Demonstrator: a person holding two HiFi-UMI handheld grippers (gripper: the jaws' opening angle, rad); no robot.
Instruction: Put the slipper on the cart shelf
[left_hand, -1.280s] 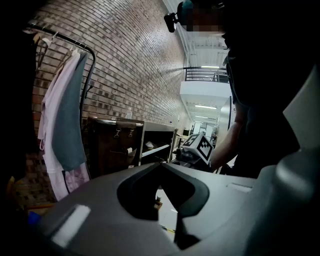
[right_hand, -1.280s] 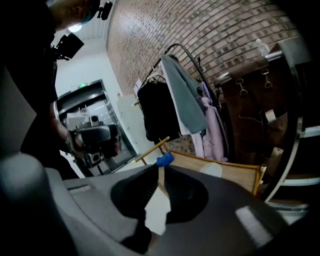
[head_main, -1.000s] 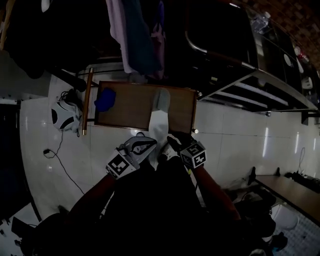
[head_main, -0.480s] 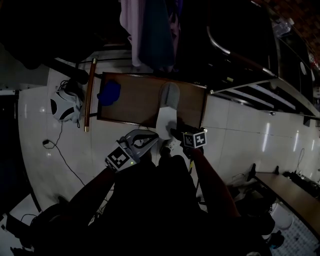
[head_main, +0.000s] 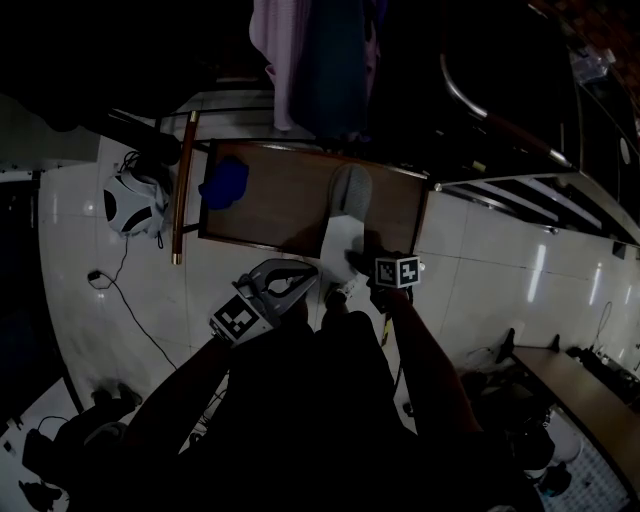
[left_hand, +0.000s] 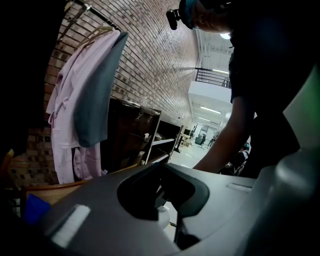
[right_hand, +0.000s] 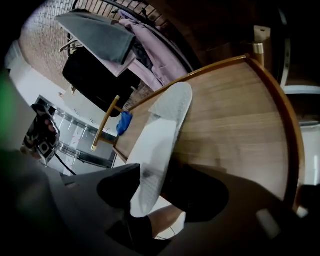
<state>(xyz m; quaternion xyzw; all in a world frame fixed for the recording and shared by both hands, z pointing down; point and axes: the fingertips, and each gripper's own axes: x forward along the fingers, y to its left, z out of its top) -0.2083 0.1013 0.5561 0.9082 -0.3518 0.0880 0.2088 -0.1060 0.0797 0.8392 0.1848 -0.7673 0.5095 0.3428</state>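
Lying lengthways on the wooden cart shelf (head_main: 270, 205), the slipper (head_main: 345, 215) has its grey toe toward the far edge. Its white heel end reaches out past the near edge. In your right gripper view, that heel end of the slipper (right_hand: 160, 135) runs down between the two dark jaws of your right tool (right_hand: 157, 192), with the bare wood of the shelf (right_hand: 235, 120) spreading out to the right. Those jaws have just been opening and now stand wide apart, so the slipper sits between them without being clamped.

From the head view, your right tool (head_main: 360, 262) is at the shelf's near edge and angled downward onto the heel. Its marker cube (head_main: 397, 271) is just behind it, and your right forearm runs back from there toward the lower right.

Your left tool (head_main: 305, 275) is held just beside the right one, off the near edge of the shelf and over the white tiled floor (head_main: 100, 300). It points toward the slipper's heel but stays apart from it. Its marker cube (head_main: 238, 320) is turned toward the lower left, and your left arm is bent behind it. Your left gripper view shows the left tool (left_hand: 165, 200) with its jaws together and nothing held.

Further along the shelf, well left of the slipper, sits a blue thing (head_main: 224, 183). A wooden rod (head_main: 181, 190) stands along that end. A pink garment (head_main: 275, 50) hangs beyond the far edge.
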